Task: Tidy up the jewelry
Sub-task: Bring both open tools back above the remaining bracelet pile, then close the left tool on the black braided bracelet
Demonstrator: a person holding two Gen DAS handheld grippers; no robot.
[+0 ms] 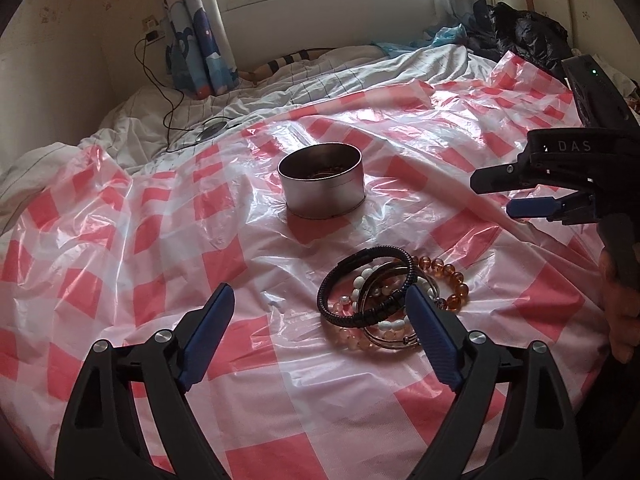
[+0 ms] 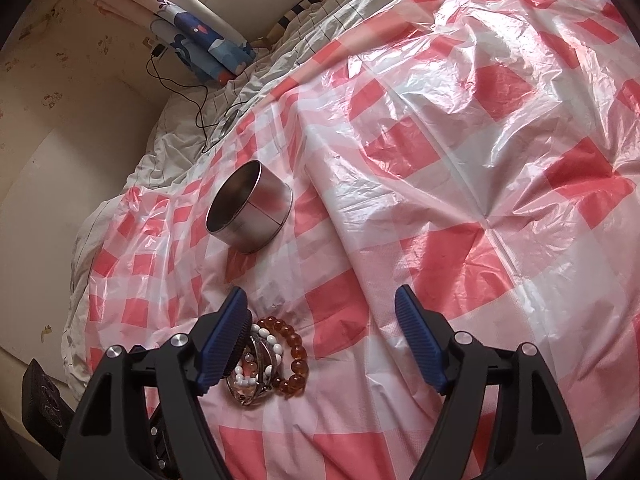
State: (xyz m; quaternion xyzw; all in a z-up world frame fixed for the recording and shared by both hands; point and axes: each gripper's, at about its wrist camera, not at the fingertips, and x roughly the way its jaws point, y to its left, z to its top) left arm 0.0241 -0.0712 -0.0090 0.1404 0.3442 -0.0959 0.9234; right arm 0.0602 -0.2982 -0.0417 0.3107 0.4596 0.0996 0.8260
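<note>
Bracelets [image 1: 390,300] lie piled by the left gripper [image 1: 320,308]'s right finger w/ tin [image 1: 322,184] beyond; both grippers, right gripper [image 2: 324,320] incl., gape wide & empty, so pinch one band only, not the tangle.

The left gripper [image 1: 320,300] tilts downward with its blue-padded fingers [image 1: 208,328] spread wide and nothing between them. The right gripper [image 2: 322,308] points down at about the same slant, its fingers [image 2: 420,344] also standing well apart and empty. Seen from the left wrist view, the right gripper [image 1: 504,196] reaches in from the right side, above and beyond the left one, the two well apart. A hand [image 1: 622,312] grips its black handle from below, at the right edge of that view.
</note>
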